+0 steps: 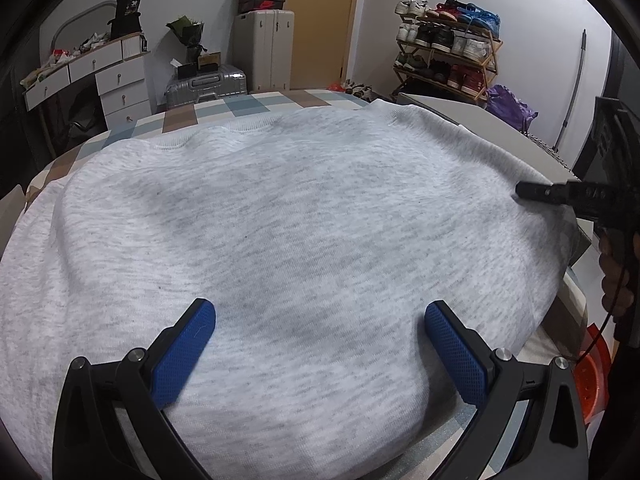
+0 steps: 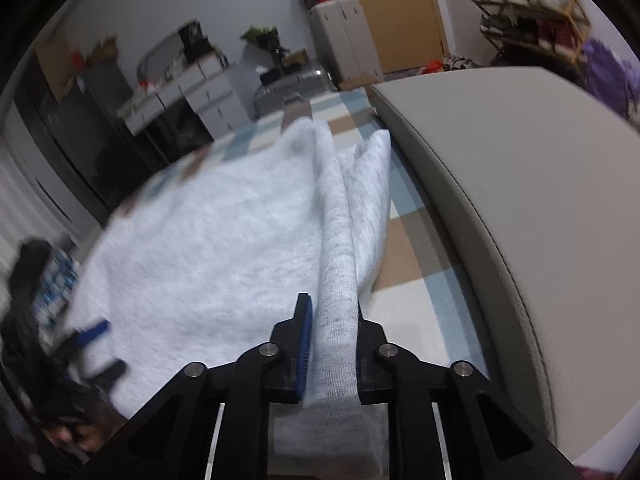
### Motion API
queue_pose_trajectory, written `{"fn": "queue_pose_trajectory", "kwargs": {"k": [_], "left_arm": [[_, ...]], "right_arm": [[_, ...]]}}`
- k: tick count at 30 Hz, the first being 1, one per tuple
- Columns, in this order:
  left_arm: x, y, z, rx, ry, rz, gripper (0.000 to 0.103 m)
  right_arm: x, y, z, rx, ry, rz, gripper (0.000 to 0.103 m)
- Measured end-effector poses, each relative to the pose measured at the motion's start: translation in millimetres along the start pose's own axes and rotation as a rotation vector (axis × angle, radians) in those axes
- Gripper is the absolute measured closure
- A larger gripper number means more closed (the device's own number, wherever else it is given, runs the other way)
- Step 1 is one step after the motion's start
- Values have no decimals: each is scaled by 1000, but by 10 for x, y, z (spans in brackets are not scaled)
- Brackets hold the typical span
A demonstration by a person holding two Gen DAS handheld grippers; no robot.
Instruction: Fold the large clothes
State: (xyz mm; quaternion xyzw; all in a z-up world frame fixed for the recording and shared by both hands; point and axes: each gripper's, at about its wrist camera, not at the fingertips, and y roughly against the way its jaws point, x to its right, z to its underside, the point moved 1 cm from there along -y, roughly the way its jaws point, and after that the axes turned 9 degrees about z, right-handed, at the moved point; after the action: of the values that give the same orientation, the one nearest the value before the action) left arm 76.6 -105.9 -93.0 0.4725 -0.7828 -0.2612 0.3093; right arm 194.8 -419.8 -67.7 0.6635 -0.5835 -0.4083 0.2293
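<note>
Your right wrist view is motion-blurred on its left side, and the grey sweatshirt (image 1: 304, 220) runs out of the left wrist view at the bottom and left. It lies spread over the checked bed (image 1: 224, 108). Your left hand-held gripper (image 1: 320, 320) hovers with jaws wide apart; your right hand-held gripper (image 2: 332, 320) is clamped on a bunched sweatshirt fold. Beige headboard (image 2: 520, 200) just beside it, shoe rack (image 1: 448, 48) behind

You can read little here: a white number that looks like "38" on the black bag (image 1: 129, 14) atop the white dresser (image 1: 116, 80). A red swoosh-like mark sits on a black box (image 1: 263, 3) right of that dresser, too small to confirm.
</note>
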Motion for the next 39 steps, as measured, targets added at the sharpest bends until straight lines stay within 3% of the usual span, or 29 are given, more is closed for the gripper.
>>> {"fn": "queue_pose_trajectory", "kwargs": {"k": [2,6,9,10,11,13,16,17,18,20,22,24,26,27,30,32,34,37,39], "left_arm": [[-4,3,-1,0,1,1,1],[9,-6,2,3,-1,-3,1],[7,-12,-1,4,4,-8,1],[13,-16,-1,4,4,-11,1],[11,-15,-2,5,6,-12,1],[13,-15,-2,2,6,-15,1],[2,-13,-12,-2,10,-10,1],[-6,-12,-16,-2,13,-7,1],[-11,-10,-21,-1,18,-3,1],[-5,-15,-24,-3,14,1,1],[13,-24,-18,-6,1,-8,1],[2,-17,-15,-6,-2,-4,1],[-14,11,-16,-2,4,9,1],[-26,43,-19,4,14,12,1],[-106,230,-44,42,64,-10,1],[-199,404,-62,84,88,-42,1],[-332,570,-63,116,108,-97,1],[-573,701,16,125,141,-197,1],[-750,751,98,122,190,-245,1]], "right_arm": [[86,-1,-5,13,-34,-57,72],[155,-66,2,20,-96,-133,72],[73,-103,-14,26,-75,-96,72],[47,-121,-16,31,-72,-76,76],[17,-140,-17,35,-65,-40,92],[-55,-92,-11,36,-35,-15,95],[25,188,-96,135,-106,-225,95],[74,200,-114,132,-135,-244,95],[119,173,-117,114,-155,-223,96],[120,-14,-88,44,-126,-41,96],[77,-174,-59,3,-94,51,95],[-6,-207,-57,2,-54,121,90],[-48,-186,-65,21,-36,184,72],[-53,-152,-72,39,-45,185,70],[-110,-2,-104,83,-59,113,63],[-218,139,-136,131,-25,45,43],[-386,253,-132,163,21,-21,30],[-692,223,-70,133,105,-168,18],[-891,96,-24,96,157,-212,18]]}}
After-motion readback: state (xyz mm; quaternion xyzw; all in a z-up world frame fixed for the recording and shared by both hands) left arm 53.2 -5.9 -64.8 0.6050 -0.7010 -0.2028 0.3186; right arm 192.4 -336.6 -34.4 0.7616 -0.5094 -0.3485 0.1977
